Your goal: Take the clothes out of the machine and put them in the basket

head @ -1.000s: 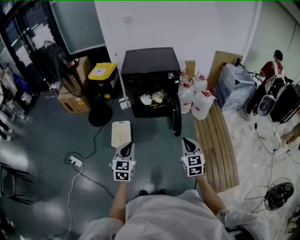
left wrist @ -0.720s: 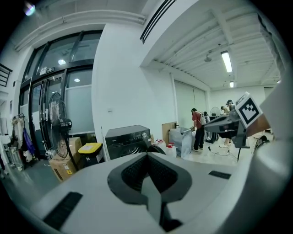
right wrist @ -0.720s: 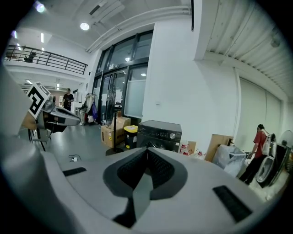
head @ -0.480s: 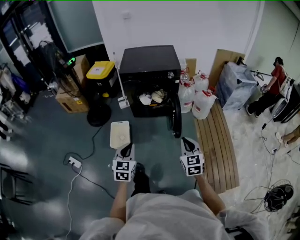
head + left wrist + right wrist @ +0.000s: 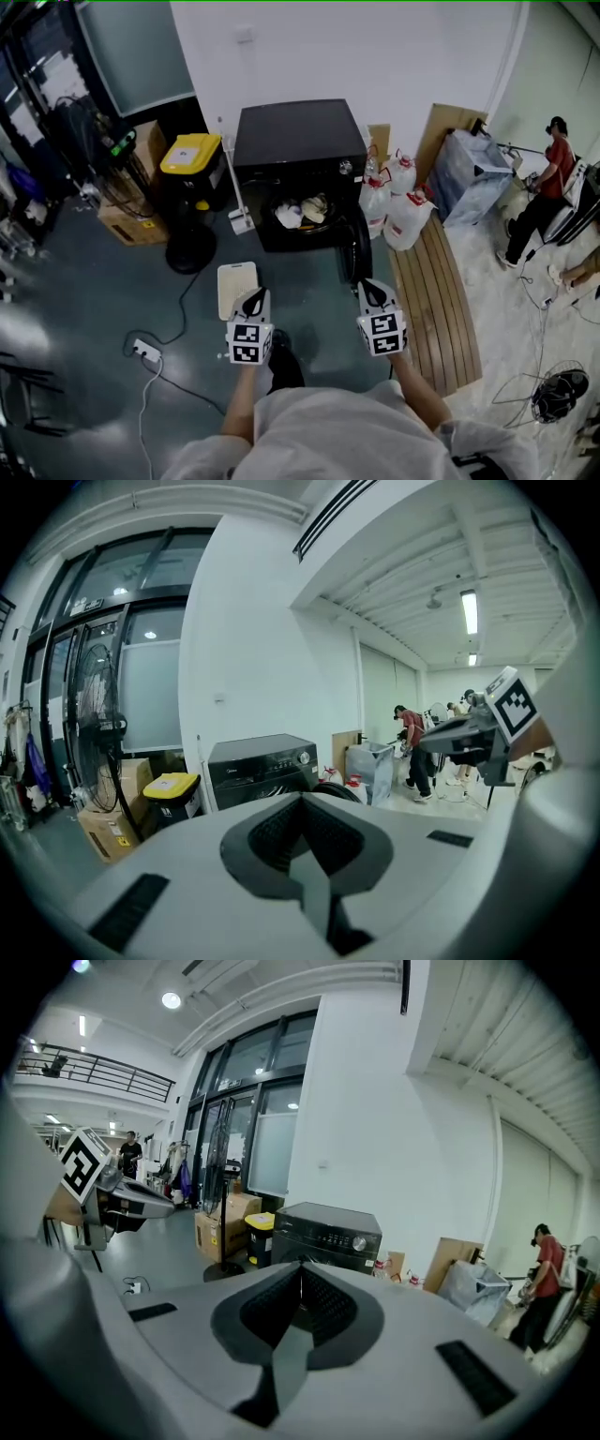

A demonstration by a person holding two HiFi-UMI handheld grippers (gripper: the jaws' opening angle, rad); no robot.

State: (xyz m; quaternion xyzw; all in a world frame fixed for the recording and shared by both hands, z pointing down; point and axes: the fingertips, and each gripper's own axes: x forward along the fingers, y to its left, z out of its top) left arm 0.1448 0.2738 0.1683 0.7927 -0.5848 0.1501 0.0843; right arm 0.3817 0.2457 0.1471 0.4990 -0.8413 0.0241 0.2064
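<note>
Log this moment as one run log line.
left gripper: shut, empty | right gripper: shut, empty | machine: door open, clothes inside | basket: on floor by left gripper

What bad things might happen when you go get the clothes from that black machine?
The open door of the machine sticks out right ahead of the right claw, so it might get bumped. The white basket lies on the floor just in front of the left claw, so a foot could kick it. The cable and power strip on the floor to the left could trip someone.
</note>
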